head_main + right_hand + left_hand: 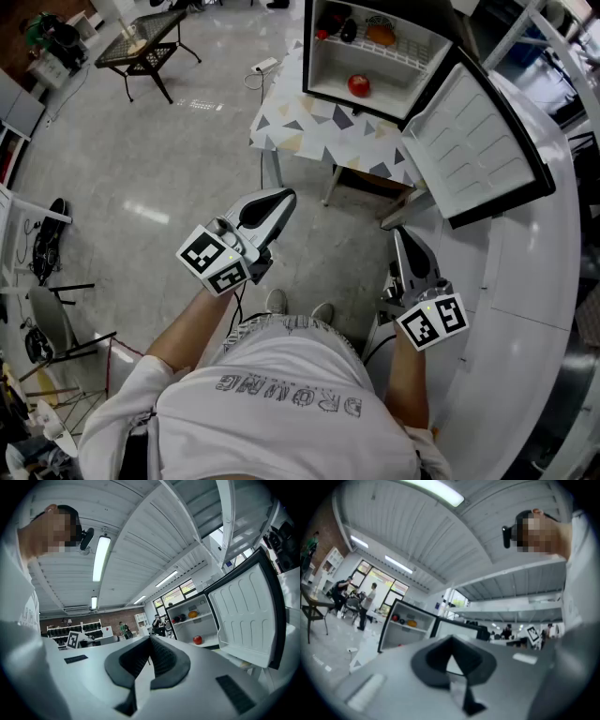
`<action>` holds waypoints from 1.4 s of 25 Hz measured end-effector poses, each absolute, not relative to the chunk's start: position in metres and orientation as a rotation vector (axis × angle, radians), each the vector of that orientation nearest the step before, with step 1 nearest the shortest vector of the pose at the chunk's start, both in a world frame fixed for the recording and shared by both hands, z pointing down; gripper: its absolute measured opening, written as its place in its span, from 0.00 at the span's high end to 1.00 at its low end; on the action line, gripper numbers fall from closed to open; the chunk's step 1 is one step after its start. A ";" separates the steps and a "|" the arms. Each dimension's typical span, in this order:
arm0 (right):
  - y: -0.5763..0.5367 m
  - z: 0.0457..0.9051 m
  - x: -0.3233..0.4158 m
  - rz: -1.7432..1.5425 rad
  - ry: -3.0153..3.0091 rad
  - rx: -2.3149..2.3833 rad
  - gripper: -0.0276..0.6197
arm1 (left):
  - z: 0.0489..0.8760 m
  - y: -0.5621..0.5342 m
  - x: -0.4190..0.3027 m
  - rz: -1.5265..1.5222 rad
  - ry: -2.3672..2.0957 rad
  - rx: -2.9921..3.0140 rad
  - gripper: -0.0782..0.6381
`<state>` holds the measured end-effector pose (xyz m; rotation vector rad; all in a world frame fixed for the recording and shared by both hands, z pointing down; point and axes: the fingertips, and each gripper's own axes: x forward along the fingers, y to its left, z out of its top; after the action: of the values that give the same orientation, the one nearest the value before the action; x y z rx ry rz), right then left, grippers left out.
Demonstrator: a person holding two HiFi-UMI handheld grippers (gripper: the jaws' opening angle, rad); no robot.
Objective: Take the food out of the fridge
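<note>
Your left gripper [284,196] and right gripper [397,232] both have their jaws pressed together with nothing between them, well short of the fridge [319,66]. It stands open on a table with a triangle-patterned cloth [319,127], its door [473,141] swung right. A red fruit [358,85] sits on the lower shelf. An orange fruit [380,35] and a dark piece [348,31] sit on the upper one. The grey lettering on your shirt [281,394] is too unclear to read.
</note>
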<state>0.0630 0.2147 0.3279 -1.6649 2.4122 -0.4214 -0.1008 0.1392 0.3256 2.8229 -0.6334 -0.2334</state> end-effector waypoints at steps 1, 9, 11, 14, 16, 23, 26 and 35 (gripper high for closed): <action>0.216 0.328 0.063 -0.422 2.410 -1.665 0.97 | 0.326 0.140 -0.100 -0.232 -0.630 2.823 0.88; 0.224 0.334 0.069 -0.441 2.405 -1.667 0.97 | 0.335 0.148 -0.095 -0.199 -0.627 2.810 0.88; 0.226 0.335 0.070 -0.444 2.408 -1.663 0.97 | 0.335 0.150 -0.093 -0.198 -0.628 2.810 0.88; 0.227 0.335 0.072 -0.448 2.409 -1.653 0.97 | 0.334 0.153 -0.090 -0.193 -0.628 2.812 0.88; 0.227 0.336 0.074 -0.449 2.403 -1.649 0.97 | 0.334 0.154 -0.089 -0.190 -0.633 2.811 0.88; 0.232 0.340 0.085 -0.463 2.386 -1.653 0.97 | 0.336 0.162 -0.079 -0.194 -0.646 2.805 0.88; 0.237 0.341 0.093 -0.463 2.390 -1.648 0.97 | 0.339 0.166 -0.071 -0.193 -0.655 2.801 0.88; 0.247 0.350 0.120 -0.473 2.414 -1.619 0.97 | 0.343 0.181 -0.044 -0.195 -0.692 2.799 0.88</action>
<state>0.1201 0.2466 0.3496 -1.6194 2.4139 -0.4735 -0.0441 0.1812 0.3427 2.7992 -0.6921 -0.1949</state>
